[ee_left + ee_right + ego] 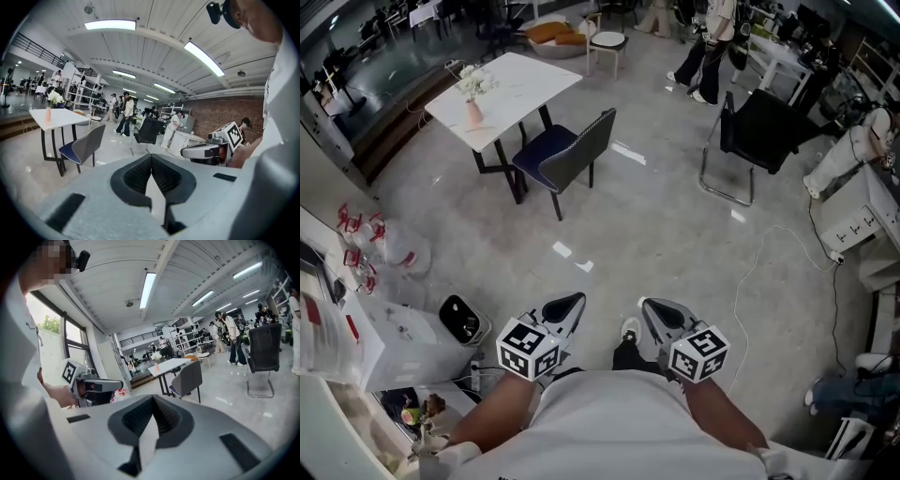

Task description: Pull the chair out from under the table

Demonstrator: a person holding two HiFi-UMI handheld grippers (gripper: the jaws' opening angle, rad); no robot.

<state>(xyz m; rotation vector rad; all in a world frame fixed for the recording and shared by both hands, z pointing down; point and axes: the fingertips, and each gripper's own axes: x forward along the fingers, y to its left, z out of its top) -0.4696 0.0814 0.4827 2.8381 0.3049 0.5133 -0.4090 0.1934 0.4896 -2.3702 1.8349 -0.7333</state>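
Head view | chair (pixel 579 150) seat front hidden under table (pixel 525 84)

Bright strip lights (pixel 110 24) above my left gripper (pixel 151 158) glint on the glossy floor (pixel 569 251) ahead, and the fisheye edges bend darkly.

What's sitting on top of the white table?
A pink vase with white flowers stands near one edge of the white table. The rest of the top looks bare, and nothing covers it.
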